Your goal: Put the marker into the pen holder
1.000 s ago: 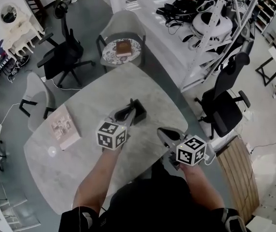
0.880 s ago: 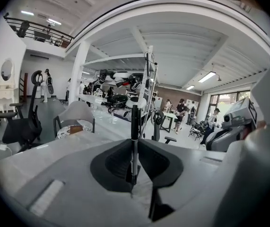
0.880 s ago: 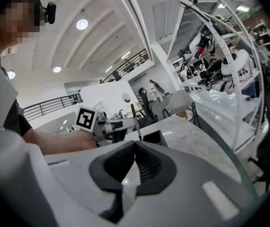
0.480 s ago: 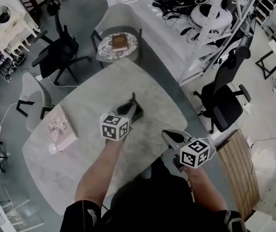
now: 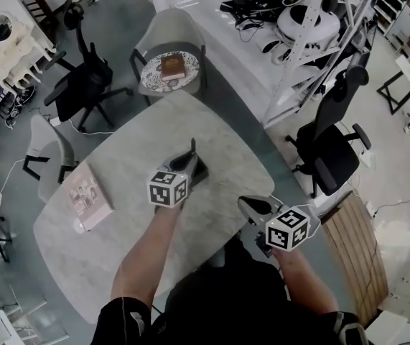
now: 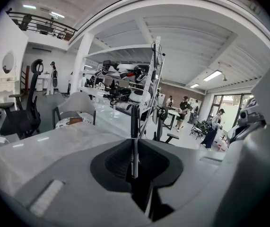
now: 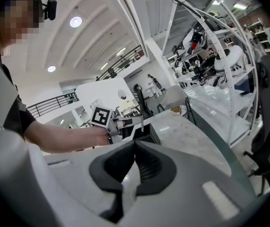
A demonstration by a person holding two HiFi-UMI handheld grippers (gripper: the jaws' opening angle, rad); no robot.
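Farthest left of the left gripper (image 6: 134,148) lay one book (image 5: 86,196) on the tabletop (image 5: 82,261); a second book (image 5: 170,67) sat on a chair well beyond it. The left gripper was pinching the single marker (image 6: 134,157), which stood upright between its jaws, one end rising above them. From the right gripper view, the marker hung just under that gripper, right at the mouth of the one black holder (image 7: 146,136). Whether its tip had already entered could not be told. The marker looked thin, stiff and light, with a smooth barrel likely to slip or swing if held loosely. A pinch around mid-barrel, as here, seemed best for keeping it vertical over the narrow opening. The holder looked light too, so a sideways nudge might shift or tip it. To the right of all this, the right gripper (image 5: 253,207) hovered near the tabletop's edge, well apart from the holder, its jaws pressed together on nothing.
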